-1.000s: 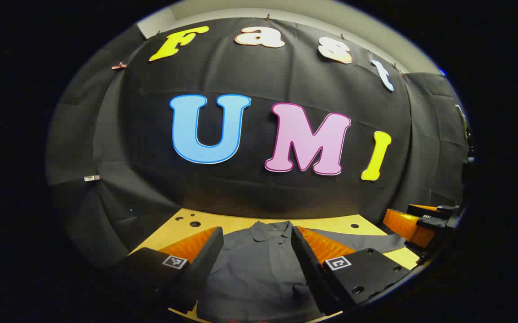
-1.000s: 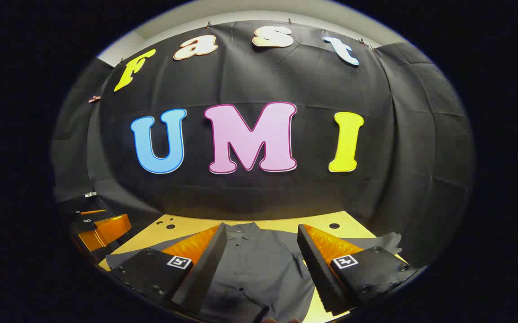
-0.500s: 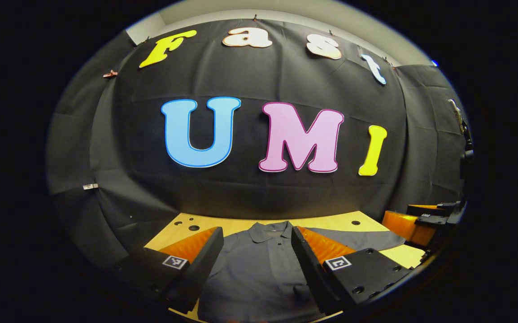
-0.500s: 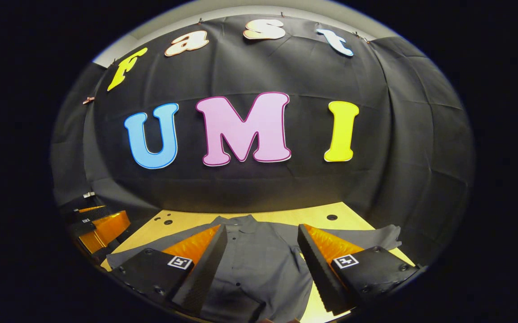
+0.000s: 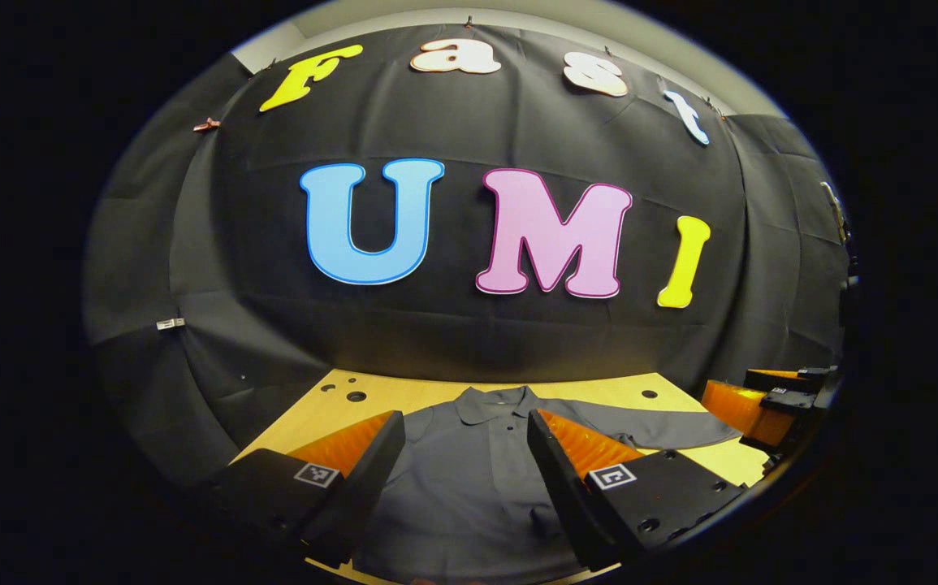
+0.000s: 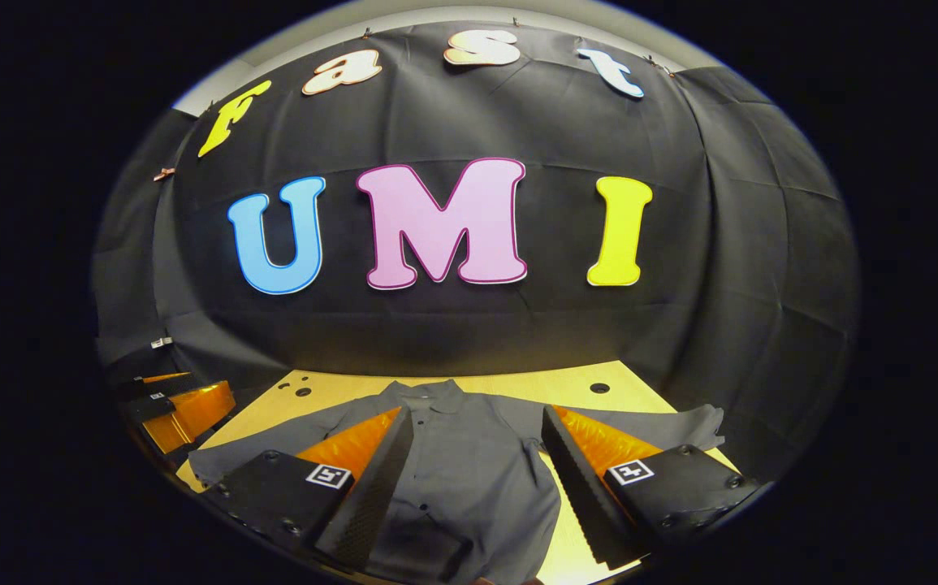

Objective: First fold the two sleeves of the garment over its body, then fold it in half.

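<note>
A dark grey collared shirt [image 5: 469, 463] lies flat on the light wooden table [image 5: 428, 394], collar toward the booth wall and sleeves spread to both sides. My left gripper [image 5: 464, 426] hovers open above the shirt's chest with nothing between its fingers. In the right gripper view the shirt [image 6: 469, 455] lies the same way, its right sleeve [image 6: 680, 426] reaching the table's edge and its left sleeve [image 6: 274, 435] stretching the other way. Over the shirt's body my right gripper [image 6: 477, 422] is open and holds nothing. The right gripper [image 5: 769, 398] appears at the far right of the left gripper view.
The table [image 6: 517, 382] has a few round holes [image 6: 598, 387] near its back edge. The black cloth wall stands right behind it. The left gripper [image 6: 180, 406] sits at the far left in the right gripper view, beside the table's edge.
Both views have tilted and shifted a little, so slightly more of the shirt and table shows. The shirt has not moved and both grippers stay open.
</note>
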A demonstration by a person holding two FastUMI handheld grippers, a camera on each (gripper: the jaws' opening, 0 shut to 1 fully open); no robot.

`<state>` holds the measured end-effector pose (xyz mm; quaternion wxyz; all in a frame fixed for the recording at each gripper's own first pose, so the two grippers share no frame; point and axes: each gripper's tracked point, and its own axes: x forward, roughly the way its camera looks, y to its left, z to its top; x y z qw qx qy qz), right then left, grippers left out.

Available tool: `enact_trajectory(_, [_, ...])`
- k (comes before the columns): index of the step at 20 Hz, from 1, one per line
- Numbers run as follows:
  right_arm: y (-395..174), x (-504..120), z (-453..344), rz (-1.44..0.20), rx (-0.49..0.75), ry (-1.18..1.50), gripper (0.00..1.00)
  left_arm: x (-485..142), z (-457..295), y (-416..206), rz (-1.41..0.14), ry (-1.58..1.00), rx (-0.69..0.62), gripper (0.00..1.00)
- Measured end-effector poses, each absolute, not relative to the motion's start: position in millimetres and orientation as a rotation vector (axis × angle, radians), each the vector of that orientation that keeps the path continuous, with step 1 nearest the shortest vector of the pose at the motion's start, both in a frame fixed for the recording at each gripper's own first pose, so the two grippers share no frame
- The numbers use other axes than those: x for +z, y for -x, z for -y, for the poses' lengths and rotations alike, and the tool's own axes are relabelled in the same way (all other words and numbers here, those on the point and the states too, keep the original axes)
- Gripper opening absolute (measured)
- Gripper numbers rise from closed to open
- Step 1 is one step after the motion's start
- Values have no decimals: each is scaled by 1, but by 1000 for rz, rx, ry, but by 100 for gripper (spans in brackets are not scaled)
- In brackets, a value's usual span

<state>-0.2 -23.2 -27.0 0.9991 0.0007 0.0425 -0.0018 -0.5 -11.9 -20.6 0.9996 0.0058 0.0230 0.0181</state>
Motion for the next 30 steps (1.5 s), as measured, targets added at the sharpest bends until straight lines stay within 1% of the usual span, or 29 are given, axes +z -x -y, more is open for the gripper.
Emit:
enact_trajectory(3, [-3, -28, 32, -90, -21, -15, 98, -21, 12, 2, -48, -25, 43, 95])
enact_trajectory(4, [-6, -28, 38, -88, -33, -16, 98, -22, 12, 2, -48, -31, 47, 92])
enact_trajectory(5, [-8, -29, 43, -89, -44, -18, 99, -22, 12, 2, -47, -36, 51, 96])
enact_trajectory(6, [-11, -30, 49, -91, -55, -22, 99, -22, 13, 2, -47, -40, 54, 96])
enact_trajectory(7, [-13, -31, 54, -91, -66, -25, 98, -22, 13, 2, -47, -42, 56, 92])
enact_trajectory(8, [-15, -31, 60, -92, -77, -27, 99, -22, 14, 2, -47, -44, 58, 96])
enact_trajectory(16, [-44, -32, 113, -106, -158, -56, 98, -22, 15, -9, -48, -64, 92, 96])
enact_trajectory(24, [-65, -52, 217, -160, -321, -79, 99, -14, -9, -40, -26, -72, 205, 96])
enact_trajectory(30, [-79, -75, 290, -205, -442, -128, 99, -30, -20, -60, -72, -60, 250, 96])
